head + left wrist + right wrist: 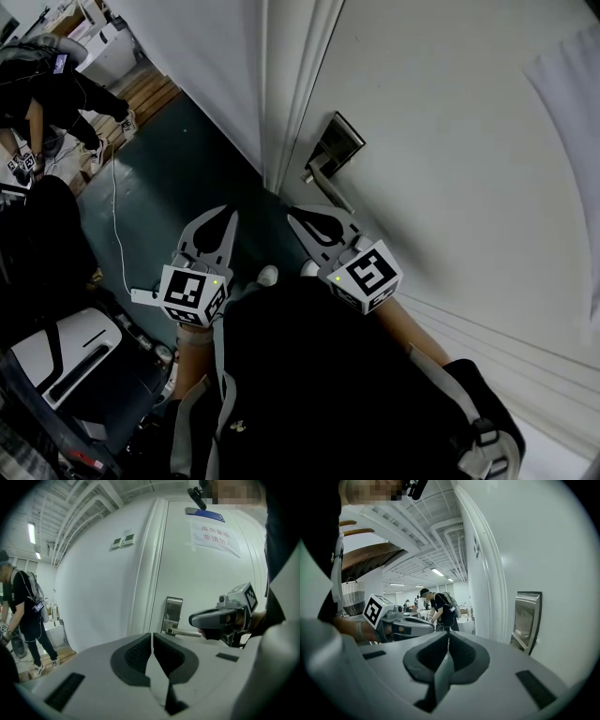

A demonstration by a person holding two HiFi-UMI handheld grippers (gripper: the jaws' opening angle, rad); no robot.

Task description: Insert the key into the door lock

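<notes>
1. The key shows in no view, and both claws look empty. The left claw (229, 215) has its jaws pressed together with nothing seen between the pads. The right claw (293, 215) is likewise closed on nothing visible.
2. The two claws hang side by side, near each other, below the lock plate (336, 142) on the white door (450, 141). The right claw is the nearer one, just under the lever handle (328, 184) and not touching it.
3. A key would likely be small, stiff, light and smooth metal, apt to slip or twist between the pads. I judge it best pinched by its flat head, blade pointing out along the jaws, so it can be lined up and pushed in straight.
4. No keyhole can be made out on the lock plate; it is too small to tell where it lies.
5. The lever handle stands out from the plate and may crowd the approach. The door frame (300, 94) lies just left of the plate.
6. Around: a paper notice (213, 534) high on the door, two wall switches (123, 540), and a dark floor (187, 159) with a white cable (116, 211). Another person (26, 613) stands well apart to the left.
</notes>
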